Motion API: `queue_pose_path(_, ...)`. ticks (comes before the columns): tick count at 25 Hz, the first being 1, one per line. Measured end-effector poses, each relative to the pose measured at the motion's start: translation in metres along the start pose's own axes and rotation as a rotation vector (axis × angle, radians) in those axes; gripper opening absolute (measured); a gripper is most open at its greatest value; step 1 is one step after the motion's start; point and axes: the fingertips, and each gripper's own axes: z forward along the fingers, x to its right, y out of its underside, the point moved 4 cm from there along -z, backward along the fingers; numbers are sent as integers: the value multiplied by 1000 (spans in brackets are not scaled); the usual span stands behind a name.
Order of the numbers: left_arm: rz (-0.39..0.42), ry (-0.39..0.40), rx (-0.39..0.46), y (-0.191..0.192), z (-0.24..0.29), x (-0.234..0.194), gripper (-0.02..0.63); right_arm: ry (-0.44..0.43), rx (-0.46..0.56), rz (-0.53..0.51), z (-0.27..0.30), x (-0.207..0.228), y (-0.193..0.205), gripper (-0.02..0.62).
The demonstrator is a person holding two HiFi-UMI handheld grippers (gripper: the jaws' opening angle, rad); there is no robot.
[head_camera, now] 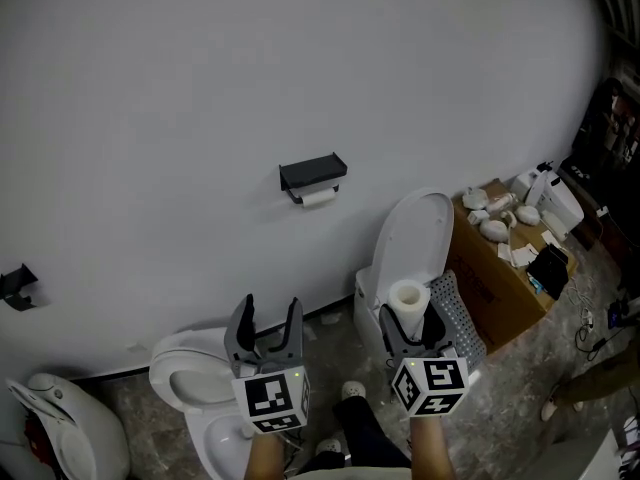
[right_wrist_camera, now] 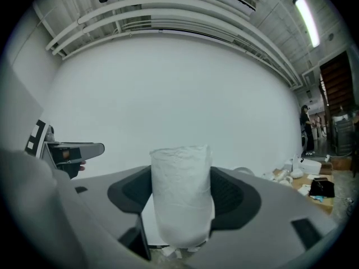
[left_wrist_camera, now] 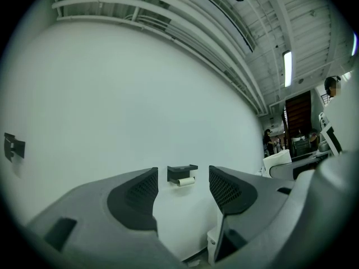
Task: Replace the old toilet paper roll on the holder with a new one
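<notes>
A black holder (head_camera: pixel 313 175) hangs on the white wall with a thin old roll (head_camera: pixel 318 198) under it; in the left gripper view the holder (left_wrist_camera: pixel 182 172) and old roll (left_wrist_camera: pixel 186 181) show far off between the jaws. My left gripper (head_camera: pixel 268 318) is open and empty, well below the holder. My right gripper (head_camera: pixel 408 326) is shut on a full new white roll (head_camera: pixel 408 301), held upright; the right gripper view shows the new roll (right_wrist_camera: pixel 180 195) squeezed between the pads of my right gripper (right_wrist_camera: pixel 180 198).
A white toilet with raised lid (head_camera: pixel 412 238) stands below right of the holder, a second toilet bowl (head_camera: pixel 190 378) at lower left. A cardboard box (head_camera: pixel 505 278) with white fittings sits to the right. A small black bracket (head_camera: pixel 14 284) is on the wall, left.
</notes>
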Motion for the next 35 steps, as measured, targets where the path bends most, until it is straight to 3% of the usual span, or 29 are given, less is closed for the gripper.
queue_pose_path(17,38,-67,23,-2,131,-5,264,-99,14,-30,150,37,-20,299)
queue_pose_path(35,63,-159,12,-2,268,3,264,-125,45,-9,286,127,-48,299)
